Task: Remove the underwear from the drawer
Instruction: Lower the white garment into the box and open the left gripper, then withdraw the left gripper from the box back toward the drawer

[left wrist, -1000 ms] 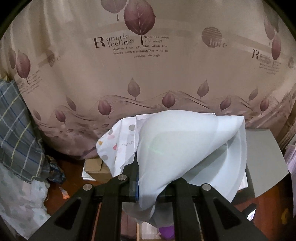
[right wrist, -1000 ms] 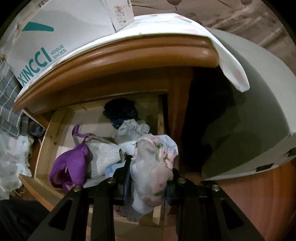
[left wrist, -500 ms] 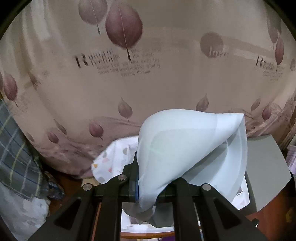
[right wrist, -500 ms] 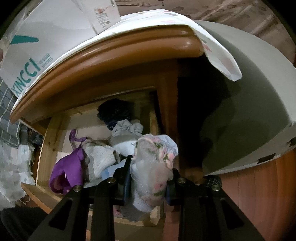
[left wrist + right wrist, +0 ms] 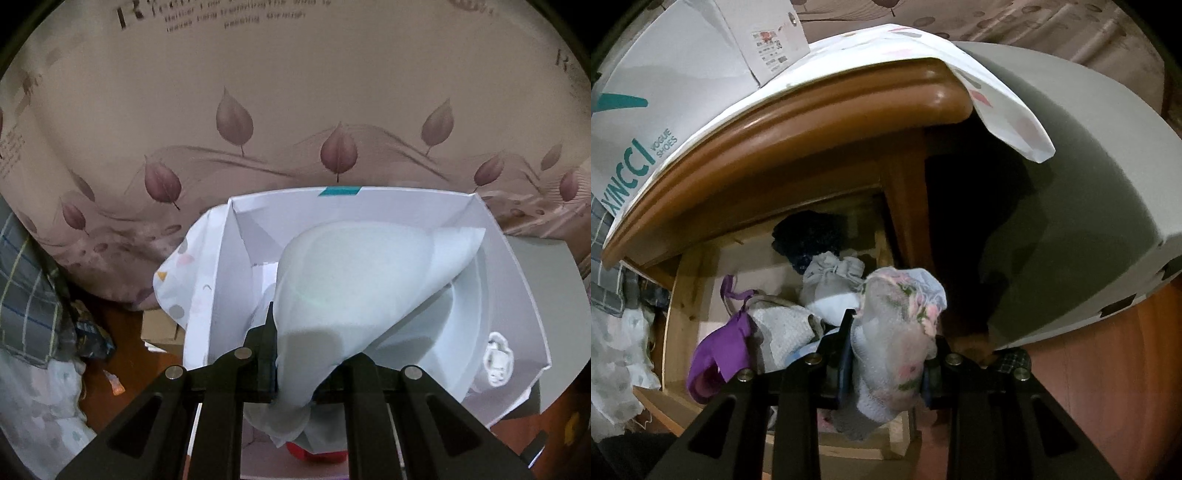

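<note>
- The left gripper [image 5: 295, 373] is pinching a pale blue undergarment [image 5: 354, 295] between its closed jaws; the cloth is bunching at the pads, a short tail is hanging below them, and the rest is fanning up and away to the right, its long axis running from the jaws toward a far-right corner.
- That pale garment is hanging over an open white shoe box [image 5: 517, 295], which is holding more pale fabric with a small white clasp [image 5: 498, 358] at its right side.
- Something red [image 5: 314, 452] is peeking out under the cloth at the box's near edge.
- A dotted white cloth [image 5: 192, 266] is lying under the box, and a leaf-print curtain [image 5: 295, 110] is hanging behind.
- The right gripper [image 5: 888, 354] is clamping a floral mesh undergarment [image 5: 901, 332]; it is standing roughly upright, the long axis running along the fingers, the top flopping beyond the tips and the bottom drooping below.
- It is hanging just over the near right corner of the open wooden drawer [image 5: 679, 317].
- The drawer is holding a purple bra [image 5: 720, 350] at left, a white textured piece [image 5: 783, 332] beside it, a grey-and-white bundle [image 5: 831, 284] further back, and a dark navy item [image 5: 809, 236] deepest.
- Above, the cabinet's wooden top [image 5: 812, 122] is carrying the white box with teal lettering [image 5: 665, 96].
</note>
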A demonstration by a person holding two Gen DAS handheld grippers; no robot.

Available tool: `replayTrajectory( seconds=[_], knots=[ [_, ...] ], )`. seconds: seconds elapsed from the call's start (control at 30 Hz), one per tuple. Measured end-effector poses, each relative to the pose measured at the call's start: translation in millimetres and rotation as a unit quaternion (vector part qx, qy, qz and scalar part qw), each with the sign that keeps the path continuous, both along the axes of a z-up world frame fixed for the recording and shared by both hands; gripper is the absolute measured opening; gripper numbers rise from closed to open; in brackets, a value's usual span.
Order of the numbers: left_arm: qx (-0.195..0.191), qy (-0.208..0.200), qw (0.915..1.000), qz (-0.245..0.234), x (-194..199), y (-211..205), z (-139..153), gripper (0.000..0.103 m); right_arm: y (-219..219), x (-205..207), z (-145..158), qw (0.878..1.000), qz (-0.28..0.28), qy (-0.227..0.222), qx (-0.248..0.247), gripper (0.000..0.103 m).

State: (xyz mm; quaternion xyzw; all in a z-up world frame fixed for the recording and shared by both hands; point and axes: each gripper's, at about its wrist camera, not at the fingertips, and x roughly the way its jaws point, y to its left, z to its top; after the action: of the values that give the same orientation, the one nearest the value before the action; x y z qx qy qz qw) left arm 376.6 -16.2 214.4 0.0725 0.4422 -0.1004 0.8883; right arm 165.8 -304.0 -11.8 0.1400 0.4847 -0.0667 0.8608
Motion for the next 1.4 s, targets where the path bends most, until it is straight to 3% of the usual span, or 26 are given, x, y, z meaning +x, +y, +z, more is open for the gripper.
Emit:
replayTrajectory(
  seconds=[0.3, 0.73, 0.93, 1.13, 1.4],
  knots=[
    [0.004, 0.019, 0.9996, 0.021, 14.1, 3.5, -22.4, 0.011, 0.0, 2.2, -2.0, 1.000, -0.003, 0.002, -0.002, 0.028],
    [-0.012, 0.019, 0.9994, 0.027, 7.9, 9.3, -23.2, 0.041, -0.7, 1.5, -2.4, 1.000, -0.005, 0.000, -0.010, 0.028],
    [-0.027, -0.005, 0.9994, 0.019, -12.0, 12.7, -12.5, 0.053, -0.1, 0.3, -3.1, 1.000, -0.009, -0.001, -0.013, 0.028],
    [-0.024, -0.024, 0.9993, 0.016, -39.0, 19.4, -7.5, 0.057, -0.2, 1.1, -3.2, 1.000, -0.008, 0.000, -0.016, 0.028],
    [-0.053, -0.046, 0.9969, 0.036, -89.8, 54.2, -6.4, 0.062, 0.3, 4.8, -5.6, 1.000, -0.003, 0.004, -0.026, 0.028]
  ],
)
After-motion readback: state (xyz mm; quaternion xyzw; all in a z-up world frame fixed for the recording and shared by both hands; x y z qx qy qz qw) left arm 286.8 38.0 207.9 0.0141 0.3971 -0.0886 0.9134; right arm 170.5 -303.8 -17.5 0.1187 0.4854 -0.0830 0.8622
